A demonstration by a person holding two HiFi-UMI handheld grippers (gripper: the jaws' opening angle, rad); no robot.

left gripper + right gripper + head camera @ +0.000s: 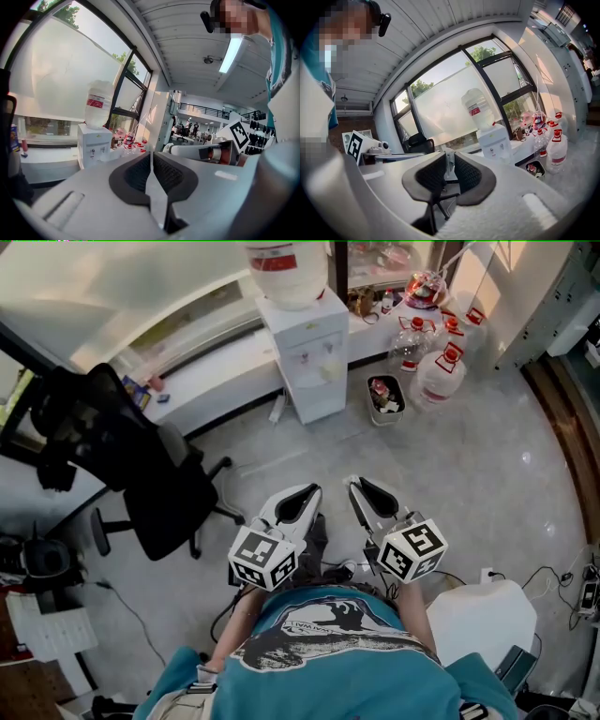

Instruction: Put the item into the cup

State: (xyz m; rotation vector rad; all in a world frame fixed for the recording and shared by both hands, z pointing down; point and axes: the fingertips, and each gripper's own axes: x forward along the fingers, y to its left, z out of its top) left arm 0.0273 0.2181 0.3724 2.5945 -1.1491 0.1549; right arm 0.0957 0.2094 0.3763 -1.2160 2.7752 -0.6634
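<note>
Office chair (141,474): black, on the grey floor (487,474) at the left, just beside the white counter (225,367) under the window.
Left tool (305,495): held low in front of the person's teal shirt (328,662) and pointing away from the body. In the left gripper view the left tool (151,157) is clenched, pads almost together, with nothing between them.
Water dispenser (309,352): white, upright against the counter, with a large bottle on top.
Right tool (359,488): just beside the left one, near but apart. In the right gripper view the right tool (449,161) is released, the jaws a little apart and gripping nothing. The chair shows through the gap.
Waste bin (384,399): on the floor, right of the dispenser.
Water bottles (441,371): clear with red caps, grouped right of the bin.
Item and cup: I cannot find them in any view.
</note>
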